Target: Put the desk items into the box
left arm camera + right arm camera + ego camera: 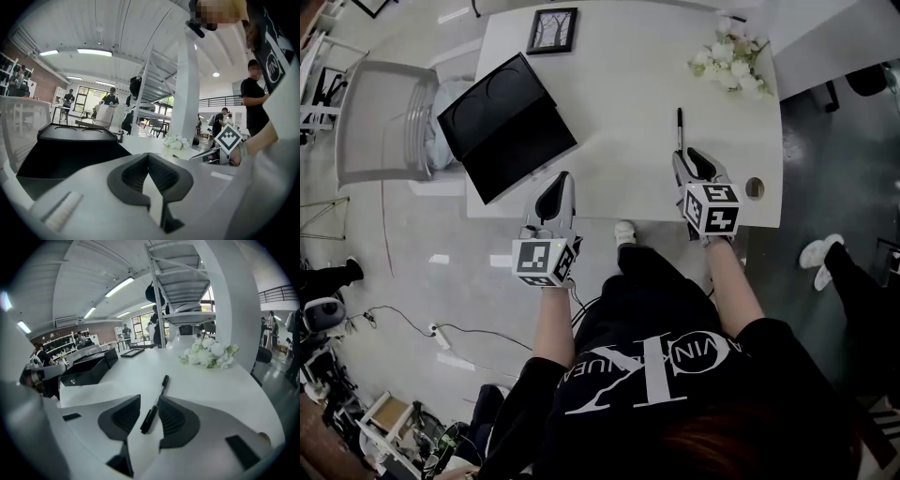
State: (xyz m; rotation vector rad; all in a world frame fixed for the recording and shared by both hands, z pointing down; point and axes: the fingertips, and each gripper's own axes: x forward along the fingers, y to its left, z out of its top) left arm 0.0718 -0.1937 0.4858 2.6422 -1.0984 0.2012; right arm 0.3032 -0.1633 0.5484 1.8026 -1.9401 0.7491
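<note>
One pen [679, 127], tail hidden (by rt hand-held gripper [695, 159]).

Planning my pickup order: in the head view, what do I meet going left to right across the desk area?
From the left: chair → open black box → pen → white flower bunch. The picture frame shares the box's span, so it is left out.

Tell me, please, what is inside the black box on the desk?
The black box shows only dark lining with two round hollows; no desk item lies in it. Its shadowed corners cannot be judged.
</note>
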